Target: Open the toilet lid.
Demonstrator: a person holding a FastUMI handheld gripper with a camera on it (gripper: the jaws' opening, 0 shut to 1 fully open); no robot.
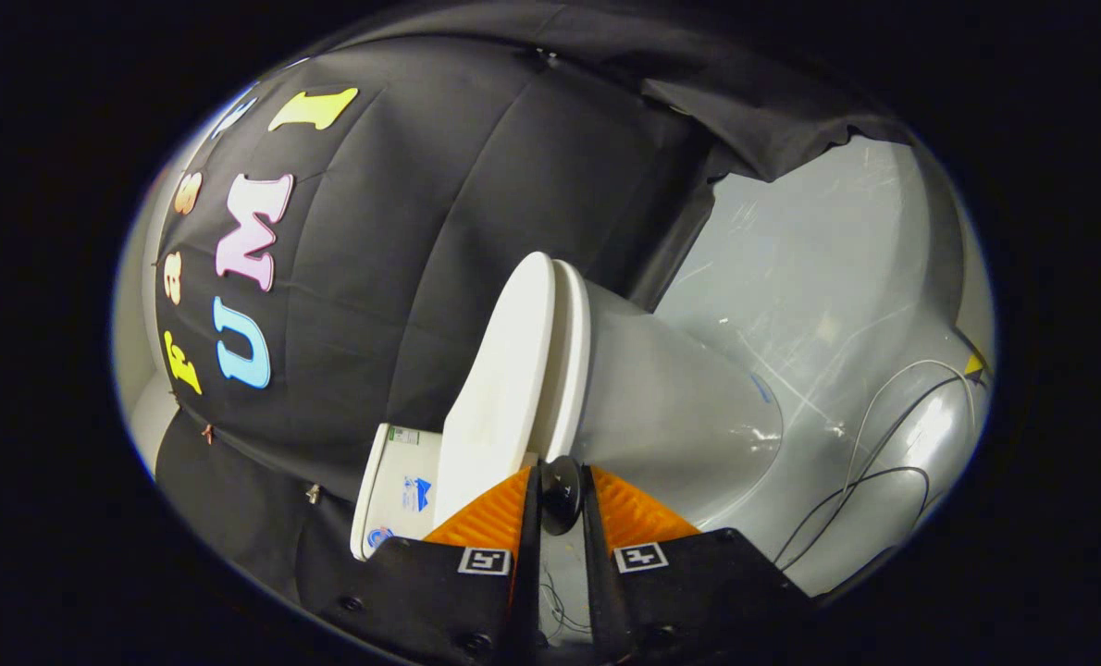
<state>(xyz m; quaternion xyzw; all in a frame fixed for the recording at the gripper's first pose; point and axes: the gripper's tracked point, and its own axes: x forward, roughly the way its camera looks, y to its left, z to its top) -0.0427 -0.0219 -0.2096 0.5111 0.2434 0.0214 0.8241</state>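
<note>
The view is rolled on its side, so the floor lies to the right and the booth wall to the left. The white toilet lid point(504, 370) lies down against the seat point(571, 351), with only a thin seam between them. Beneath them is the pale bowl point(680, 407). The tank point(401, 490), with stickers on it, stands beside the lid close to the left finger. My gripper point(560, 474) is at the near edge of lid and seat. Its fingers are drawn close together on a small black round knob point(561, 498).
Grey shiny floor point(819, 277) spreads beyond the bowl, with thin cables point(870, 444) looping across it to the right of the fingers. The black cloth wall point(402, 231) hangs behind the toilet, and a loose flap of it point(754, 111) droops over the floor.
</note>
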